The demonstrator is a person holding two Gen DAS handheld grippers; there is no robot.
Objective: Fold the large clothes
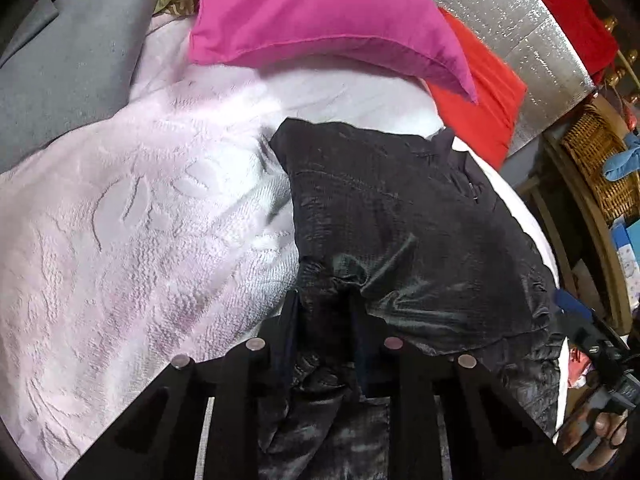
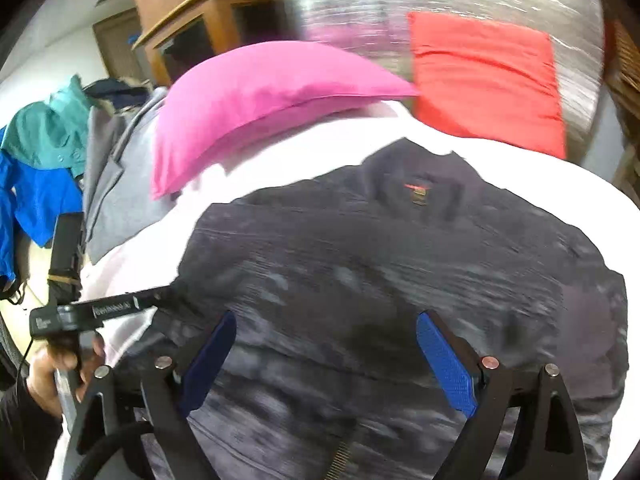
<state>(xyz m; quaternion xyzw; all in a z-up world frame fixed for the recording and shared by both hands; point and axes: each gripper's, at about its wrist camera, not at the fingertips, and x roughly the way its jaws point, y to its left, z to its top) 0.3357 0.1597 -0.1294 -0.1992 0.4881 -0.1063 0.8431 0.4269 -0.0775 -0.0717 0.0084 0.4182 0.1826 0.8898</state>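
Observation:
A large black quilted jacket (image 2: 380,256) lies spread on a bed, its collar and orange label pointing away from me. It also shows in the left wrist view (image 1: 400,216). My left gripper (image 1: 324,316) is shut on a bunched fold at the jacket's edge, and the cloth hangs between the fingers. In the right wrist view the left gripper (image 2: 160,298) sits at the jacket's left edge. My right gripper (image 2: 324,356) is open above the jacket's lower part, with blue pads (image 2: 448,364) wide apart and nothing between them. The right gripper shows at the edge of the left wrist view (image 1: 592,332).
The bed has a pale pink textured cover (image 1: 120,220). A pink pillow (image 2: 260,96) and a red pillow (image 2: 488,80) lie at the head, against a silver headboard (image 1: 512,24). Grey cloth (image 1: 68,64) lies left. A wicker basket (image 1: 600,160) stands right.

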